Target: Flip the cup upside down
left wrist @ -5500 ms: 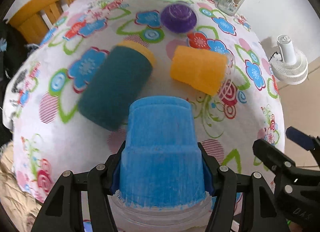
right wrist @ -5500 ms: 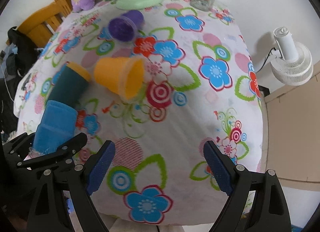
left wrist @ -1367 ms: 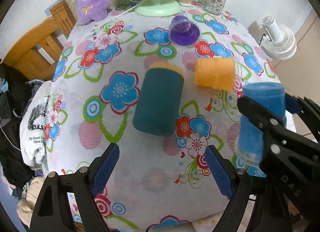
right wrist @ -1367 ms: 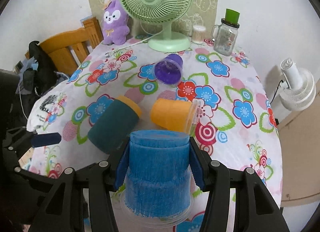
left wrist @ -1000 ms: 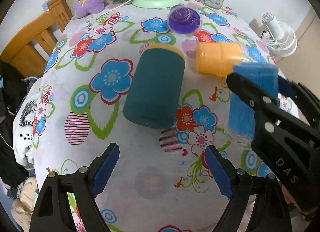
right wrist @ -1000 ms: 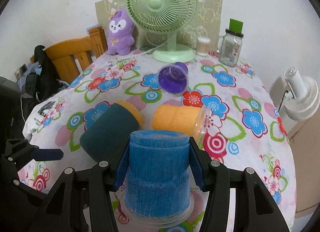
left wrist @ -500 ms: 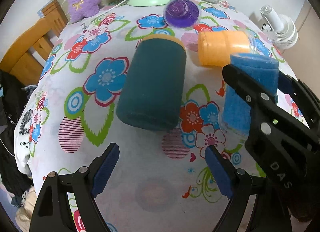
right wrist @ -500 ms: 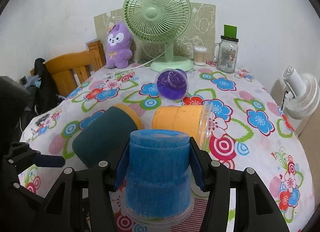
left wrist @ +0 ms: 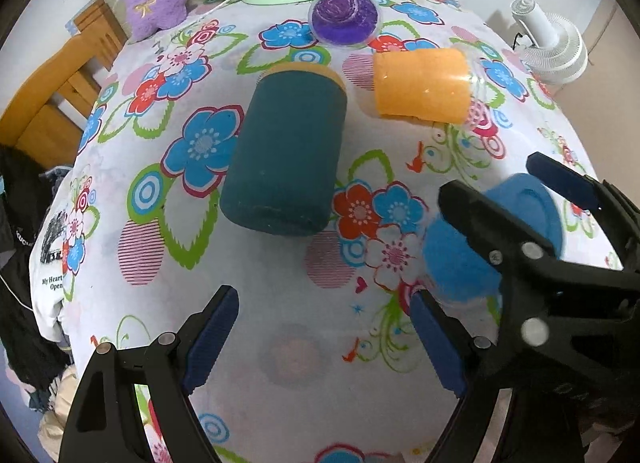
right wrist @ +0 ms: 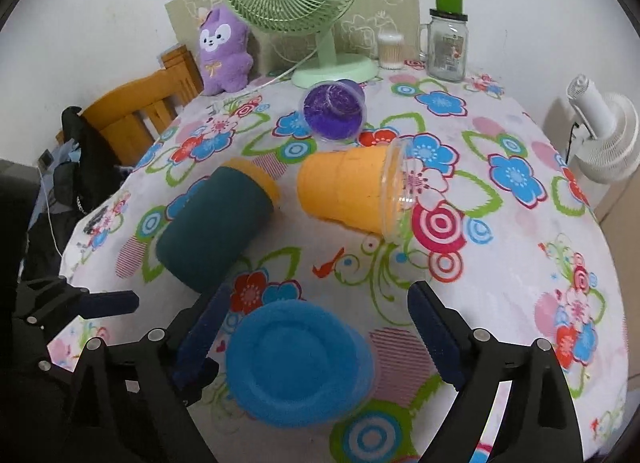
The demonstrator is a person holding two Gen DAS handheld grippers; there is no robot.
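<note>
Standing upside down, the blue cup [right wrist: 298, 359] sits between wide-open right tongs [right wrist: 320, 327]; left tongs [left wrist: 324, 339] gape empty.

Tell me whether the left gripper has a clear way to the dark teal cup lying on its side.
Probably yes: the left gripper is open, and only bare tablecloth lies between it and the dark teal cup.

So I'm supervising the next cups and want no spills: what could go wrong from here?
1. The fuzzy blue plastic cup stands bottom-up between the fingers of the open right claw; pulling back carelessly could clip it and tip it.
2. It sits near the edge of the flowered tablecloth, so a knock may send it off.
3. The dark teal cup and orange cup lie on their sides and could roll if nudged.
</note>
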